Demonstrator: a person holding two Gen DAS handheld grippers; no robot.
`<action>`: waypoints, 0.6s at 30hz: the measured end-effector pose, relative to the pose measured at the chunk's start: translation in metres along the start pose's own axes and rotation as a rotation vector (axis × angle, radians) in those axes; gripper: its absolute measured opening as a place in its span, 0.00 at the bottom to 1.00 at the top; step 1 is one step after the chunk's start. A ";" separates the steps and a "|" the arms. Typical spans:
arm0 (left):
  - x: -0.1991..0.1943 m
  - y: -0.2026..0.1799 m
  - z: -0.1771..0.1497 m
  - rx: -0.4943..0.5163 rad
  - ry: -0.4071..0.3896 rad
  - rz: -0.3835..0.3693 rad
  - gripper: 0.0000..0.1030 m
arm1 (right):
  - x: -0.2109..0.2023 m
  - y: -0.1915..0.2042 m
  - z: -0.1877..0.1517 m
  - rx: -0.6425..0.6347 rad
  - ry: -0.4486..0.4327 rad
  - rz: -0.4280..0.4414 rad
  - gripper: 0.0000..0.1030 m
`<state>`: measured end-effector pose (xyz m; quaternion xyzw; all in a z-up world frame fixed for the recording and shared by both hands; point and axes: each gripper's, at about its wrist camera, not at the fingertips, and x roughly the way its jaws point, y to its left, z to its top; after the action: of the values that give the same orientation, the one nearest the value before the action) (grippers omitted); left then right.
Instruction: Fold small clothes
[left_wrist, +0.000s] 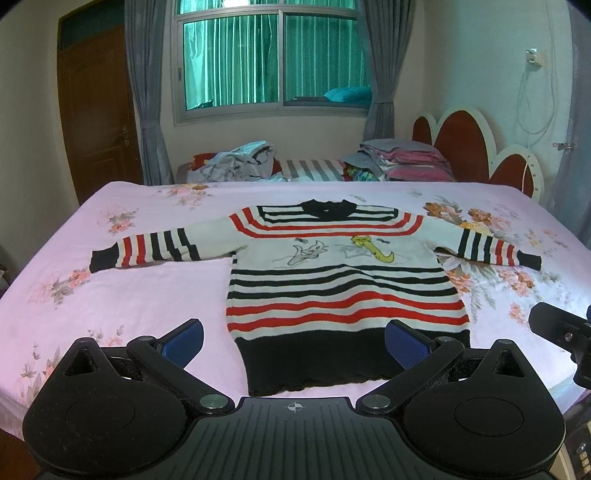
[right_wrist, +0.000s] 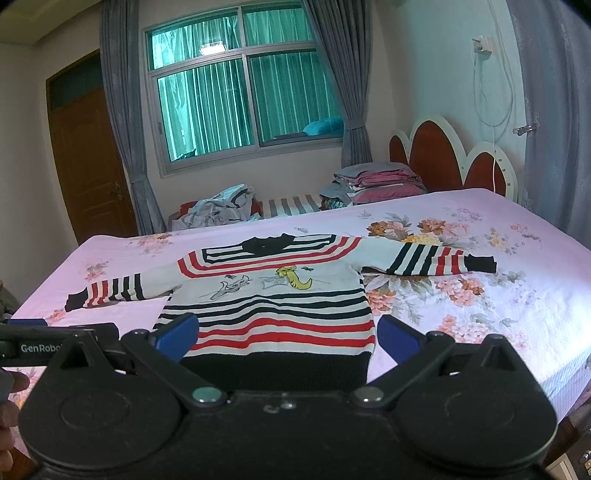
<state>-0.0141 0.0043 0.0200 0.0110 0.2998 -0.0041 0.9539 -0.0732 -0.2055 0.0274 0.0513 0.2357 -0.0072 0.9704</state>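
Striped sweater laid flat, unfolded.
No fold is begun; left gripper and right gripper are held wide, empty.

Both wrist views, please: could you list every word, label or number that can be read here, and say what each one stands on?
"GenRobo": white letters on the black body of the left gripper, cut off by the right gripper in front.
The sweater carries cartoon drawings only, no lettering.
A crosshair mark, not text, sits on the left gripper's own base in the left wrist view.
Nothing else is legible.
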 end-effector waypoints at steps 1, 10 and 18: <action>0.001 0.001 0.000 -0.002 0.002 0.000 1.00 | 0.001 0.000 0.000 -0.001 0.001 -0.001 1.00; 0.014 0.009 0.003 -0.005 0.016 0.004 1.00 | 0.014 0.006 0.000 -0.005 0.014 -0.002 1.00; 0.025 0.008 0.005 -0.002 0.033 0.010 1.00 | 0.025 0.005 0.000 -0.001 0.032 -0.005 1.00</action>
<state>0.0092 0.0119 0.0099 0.0114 0.3153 0.0011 0.9489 -0.0505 -0.2005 0.0165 0.0502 0.2515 -0.0086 0.9665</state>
